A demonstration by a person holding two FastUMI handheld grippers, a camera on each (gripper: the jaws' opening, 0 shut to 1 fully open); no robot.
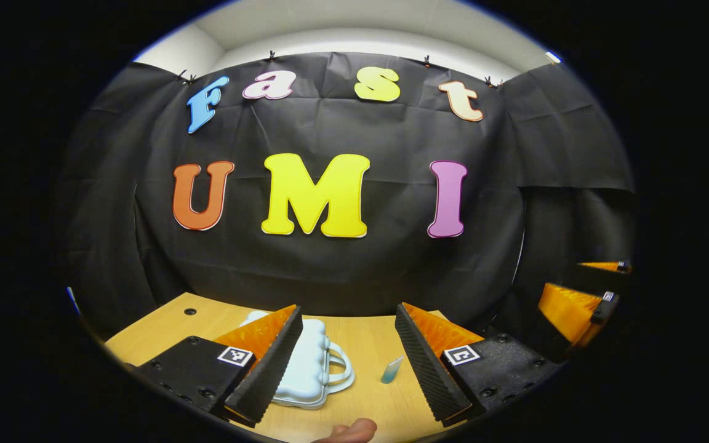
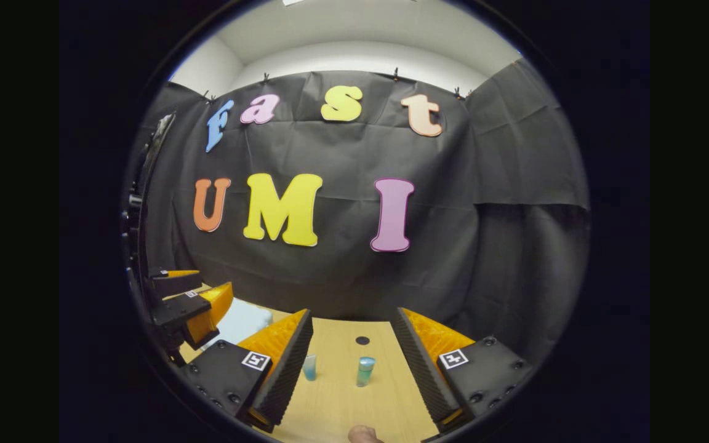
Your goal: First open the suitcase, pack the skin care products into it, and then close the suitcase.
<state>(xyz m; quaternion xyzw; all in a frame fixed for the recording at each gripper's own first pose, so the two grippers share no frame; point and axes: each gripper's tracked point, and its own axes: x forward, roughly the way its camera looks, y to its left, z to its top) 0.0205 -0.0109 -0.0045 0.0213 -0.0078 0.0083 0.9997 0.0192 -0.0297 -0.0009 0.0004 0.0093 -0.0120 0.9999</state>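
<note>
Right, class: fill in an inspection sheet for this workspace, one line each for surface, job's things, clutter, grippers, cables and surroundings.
Surface: wooden table with a small dark hole.
Job's things: pale blue suitcase lying flat, closed, handle toward the tubes; two small tubes standing on the table.
Clutter: nothing seen.
Grippers: left gripper open above the table, empty; right gripper open, empty.
Cables: nothing seen.
Surroundings: black cloth wall, white ceiling.

Suitcase (image 1: 308,363) near side hidden behind left hand-held gripper (image 1: 348,363) finger, small tube (image 2: 309,367) partly covered by right hand-held gripper (image 2: 351,369) finger, fingertip (image 1: 349,432) cut off at bottom edge.
</note>
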